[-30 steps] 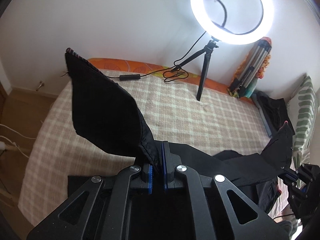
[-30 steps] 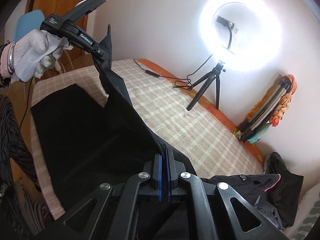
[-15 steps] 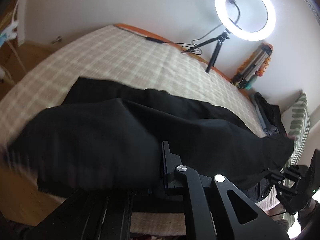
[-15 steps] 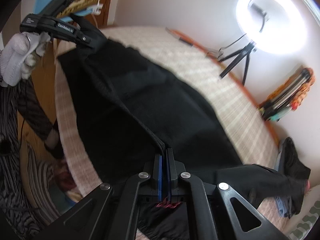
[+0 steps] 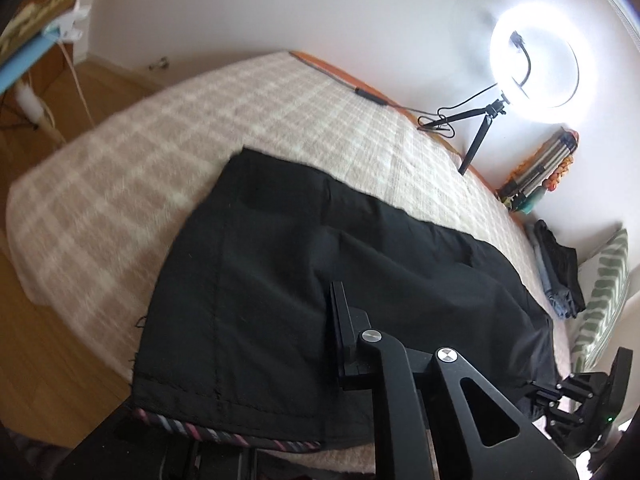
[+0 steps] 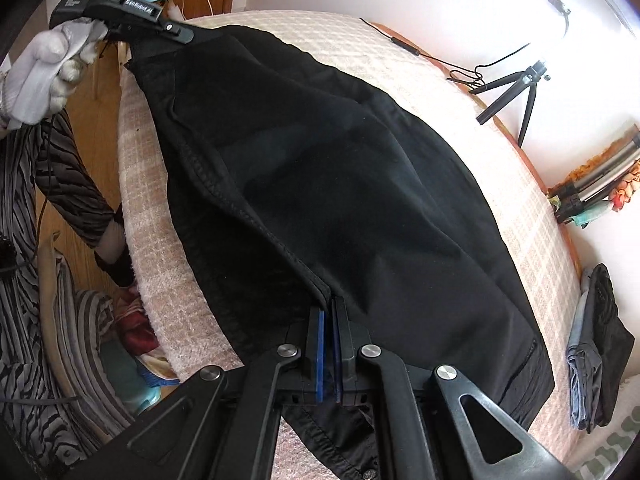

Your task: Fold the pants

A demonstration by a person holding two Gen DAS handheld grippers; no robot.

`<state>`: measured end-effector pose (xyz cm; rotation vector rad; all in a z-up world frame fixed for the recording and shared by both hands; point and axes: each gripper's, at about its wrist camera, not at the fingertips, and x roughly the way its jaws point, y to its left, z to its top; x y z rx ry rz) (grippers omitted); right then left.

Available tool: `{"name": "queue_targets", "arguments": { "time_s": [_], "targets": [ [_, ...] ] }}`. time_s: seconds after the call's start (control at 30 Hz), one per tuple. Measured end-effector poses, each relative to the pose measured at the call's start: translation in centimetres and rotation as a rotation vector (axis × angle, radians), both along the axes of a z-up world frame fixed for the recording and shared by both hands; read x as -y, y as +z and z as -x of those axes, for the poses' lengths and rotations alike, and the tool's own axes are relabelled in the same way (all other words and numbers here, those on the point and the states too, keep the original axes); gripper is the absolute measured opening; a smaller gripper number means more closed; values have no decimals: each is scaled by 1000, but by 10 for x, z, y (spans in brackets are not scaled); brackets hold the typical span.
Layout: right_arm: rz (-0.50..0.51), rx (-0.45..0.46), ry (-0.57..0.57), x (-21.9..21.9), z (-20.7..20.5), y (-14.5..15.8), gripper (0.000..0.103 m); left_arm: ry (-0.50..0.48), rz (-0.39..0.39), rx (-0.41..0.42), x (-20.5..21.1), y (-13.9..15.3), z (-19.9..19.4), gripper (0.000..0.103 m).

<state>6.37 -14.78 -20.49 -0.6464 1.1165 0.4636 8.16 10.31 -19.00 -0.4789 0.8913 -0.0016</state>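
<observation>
Black pants [image 5: 304, 280] lie spread lengthwise across a beige checked bedspread [image 5: 168, 160]. My left gripper [image 5: 326, 320] is shut on the hem end of the pants; cloth drapes over its left finger and hides it. It also shows in the right wrist view [image 6: 188, 36], held by a white-gloved hand at the bed's edge. My right gripper [image 6: 329, 320] is shut on a seamed edge of the pants [image 6: 340, 184] near the waist end. It appears small in the left wrist view [image 5: 536, 390], clamped on the far end.
A ring light on a small tripod [image 5: 520, 76] stands at the far side of the bed with its cable. A folded pile of dark and blue clothes [image 6: 596, 356] lies at the right by a green-patterned pillow [image 5: 600, 304]. Wooden floor lies left of the bed.
Both grippers have come down with the pants, from held up in the air to laid flat along the bed. The cloth now lies spread and stretched between them.
</observation>
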Motion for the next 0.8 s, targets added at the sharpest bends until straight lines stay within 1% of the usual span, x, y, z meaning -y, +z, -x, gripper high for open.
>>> {"name": "queue_targets", "arguments": {
  "time_s": [0.07,0.1,0.2,0.23,0.3,0.37,0.43,0.5,0.57,0.6,0.67,0.7,0.73,0.77,0.8],
  "targets": [
    [2,-1,-9,1,0,1,1,23,-40,6,-7,1,0,12],
    [-2,-2,-18,2,0,2,1,41,-60,-9,-14,-2,0,12],
    [-19,-12,-42,6,-2,-1,1,99,-72,-70,-38,-17,2,12],
    [-19,-16,-46,5,-2,-3,1,118,-75,-77,-45,-19,4,12],
    [-24,-23,-48,6,-2,-5,1,137,-93,-78,-56,-16,6,12],
    [-35,-36,-56,7,-1,-7,1,145,-140,-78,-59,-10,7,12],
    [-66,-58,-78,11,-2,-6,3,139,-160,-60,-58,-1,6,11],
    [-103,-61,-113,17,-3,-2,8,105,-180,-37,-50,12,3,12],
    [-163,-75,-163,25,-4,5,28,39,-206,-12,-32,26,-6,12],
    [-194,-64,-186,30,-3,10,31,2,-220,1,-20,32,-9,12],
    [-252,-34,-249,42,1,20,35,-77,-216,24,2,42,-14,13],
    [-283,-26,-284,49,4,24,37,-117,-211,33,13,46,-17,19],
    [-316,-11,-332,58,8,30,40,-173,-205,46,30,50,-19,28],
    [-333,3,-370,64,11,33,43,-209,-200,55,42,53,-21,33],
    [-362,21,-434,76,16,38,45,-257,-196,66,57,54,-23,41]
  ]
}}
